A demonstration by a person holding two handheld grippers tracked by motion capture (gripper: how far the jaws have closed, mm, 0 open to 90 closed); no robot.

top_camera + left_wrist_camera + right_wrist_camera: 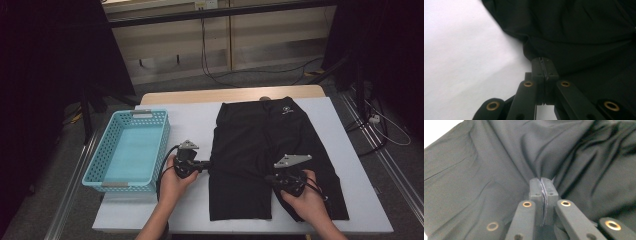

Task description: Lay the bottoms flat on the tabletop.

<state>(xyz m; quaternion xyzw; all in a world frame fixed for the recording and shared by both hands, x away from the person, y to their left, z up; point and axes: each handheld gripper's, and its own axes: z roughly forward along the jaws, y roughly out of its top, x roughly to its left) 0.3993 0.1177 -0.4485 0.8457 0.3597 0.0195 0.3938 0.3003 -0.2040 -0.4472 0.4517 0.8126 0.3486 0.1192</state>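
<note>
A pair of black shorts [260, 145] lies flat on the white table [195, 125], waistband at the far side, with a small white logo near the top. My left gripper [209, 163] is at the shorts' left edge, level with the table, shut on a pinch of the cloth; the left gripper view has its jaws closed on the fabric's edge [534, 53]. My right gripper [272, 177] sits over the right leg of the shorts and is shut on a fold of black cloth [544, 170] that puckers up into its pads.
A light blue plastic basket [129, 150] stands on the table's left part, beside my left hand. Bare table surface lies between basket and shorts and along the front edge. Dark curtains, cables and a rail surround the table.
</note>
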